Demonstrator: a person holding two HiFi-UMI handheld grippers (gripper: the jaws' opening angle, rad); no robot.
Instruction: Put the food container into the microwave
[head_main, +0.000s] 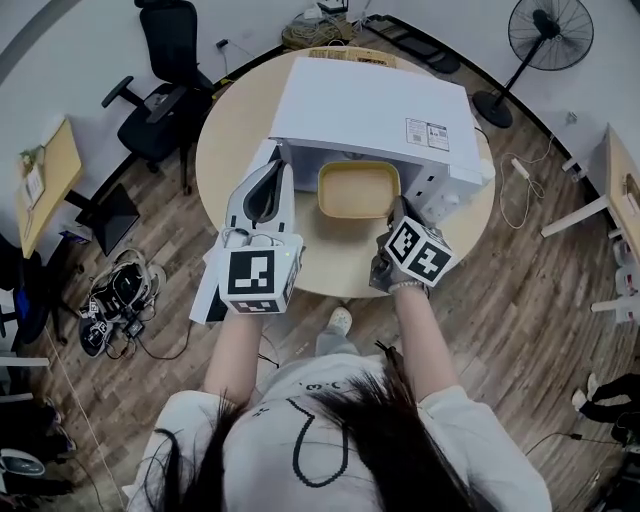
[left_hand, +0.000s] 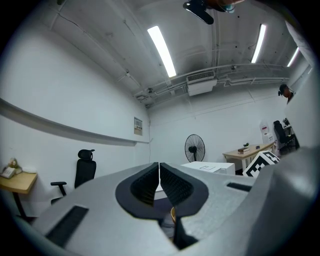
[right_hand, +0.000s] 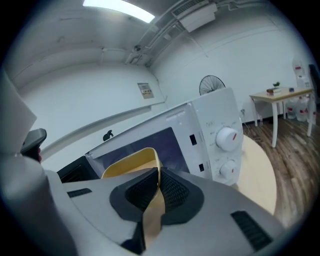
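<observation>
Head view: the food container (head_main: 358, 190) sits at the open front of the microwave (head_main: 370, 105) on the round table (head_main: 225, 150).
Left gripper view: the left gripper (left_hand: 159, 175) has its jaws together, empty.
Right gripper view: the right gripper (right_hand: 158, 178) is clamped on the container's rim.

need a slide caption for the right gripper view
Right gripper shut on the rim of a yellow food container, held in front of the white microwave.

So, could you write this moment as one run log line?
right gripper: shut on food container rim | food container: at microwave front | left gripper: shut, empty
</observation>
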